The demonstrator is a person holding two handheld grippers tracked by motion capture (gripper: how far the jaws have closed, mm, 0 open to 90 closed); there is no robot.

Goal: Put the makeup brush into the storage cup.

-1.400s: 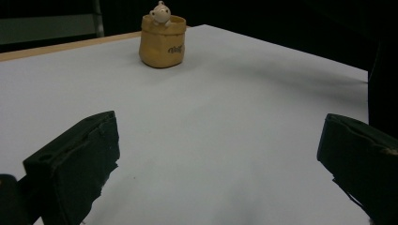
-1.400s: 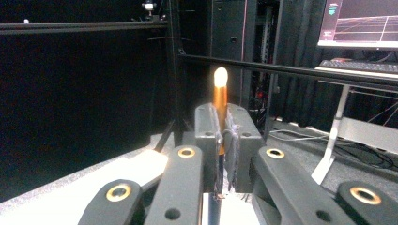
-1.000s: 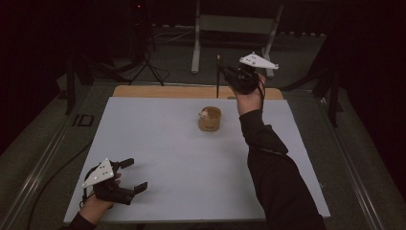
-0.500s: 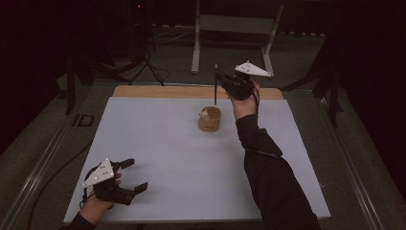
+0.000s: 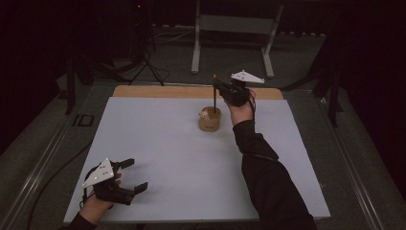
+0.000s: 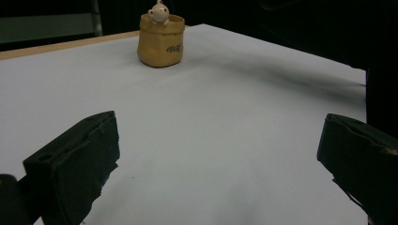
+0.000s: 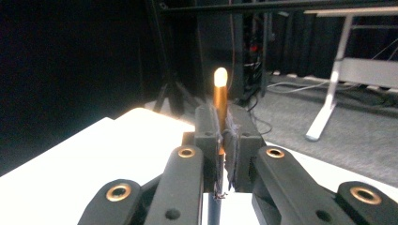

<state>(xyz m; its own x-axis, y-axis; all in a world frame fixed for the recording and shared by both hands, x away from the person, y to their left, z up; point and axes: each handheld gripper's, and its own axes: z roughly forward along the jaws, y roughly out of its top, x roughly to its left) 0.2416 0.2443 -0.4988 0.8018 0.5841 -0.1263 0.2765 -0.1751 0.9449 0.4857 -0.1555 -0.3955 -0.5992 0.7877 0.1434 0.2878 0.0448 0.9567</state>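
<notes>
While my right gripper (image 5: pixel 221 89) clenched the pen (image 5: pixel 215 93) upright, its tip hung right over the pot (image 5: pixel 210 120), perhaps already inside. My left gripper (image 5: pixel 131 175) rested open, well apart, at the near table (image 5: pixel 182 158) edge.

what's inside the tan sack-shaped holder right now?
A small white animal figure peeks over the tan sack-shaped holder's rim. In the high view, the slim dark pen stands over the opening; its tip and the holder's interior are hidden.

The pen's (image 7: pixel 220 101) lower end is hidden behind the right tongs (image 7: pixel 220 140).
</notes>
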